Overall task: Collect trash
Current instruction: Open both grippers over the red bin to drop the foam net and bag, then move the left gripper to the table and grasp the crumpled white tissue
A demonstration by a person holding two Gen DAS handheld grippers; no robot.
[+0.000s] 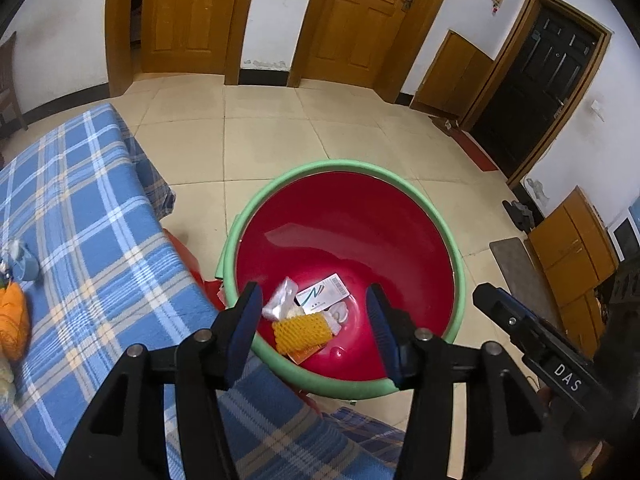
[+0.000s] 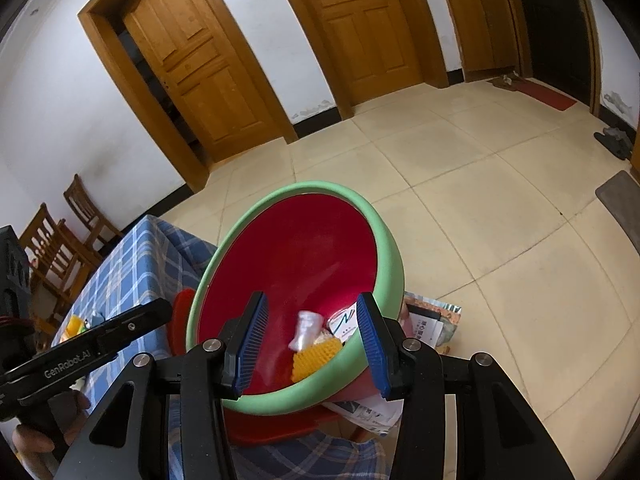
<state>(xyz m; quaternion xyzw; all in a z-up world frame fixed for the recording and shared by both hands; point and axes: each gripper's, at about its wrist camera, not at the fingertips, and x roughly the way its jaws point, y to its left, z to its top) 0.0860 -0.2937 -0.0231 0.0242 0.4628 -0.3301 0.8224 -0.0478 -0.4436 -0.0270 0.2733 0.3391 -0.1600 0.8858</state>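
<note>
A red basin with a green rim stands beside the table; it also shows in the right wrist view. Inside lie a yellow foam net, a white card box and a clear plastic wrapper; the right wrist view shows the net, the box and the wrapper. My left gripper is open and empty above the basin's near rim. My right gripper is open and empty above the basin. The right gripper's body shows at the right of the left wrist view.
A table with a blue plaid cloth lies to the left, with an orange thing and a small blue thing on it. A red stool sits under the basin. Papers and packets lie on the tiled floor. Wooden chairs stand far left.
</note>
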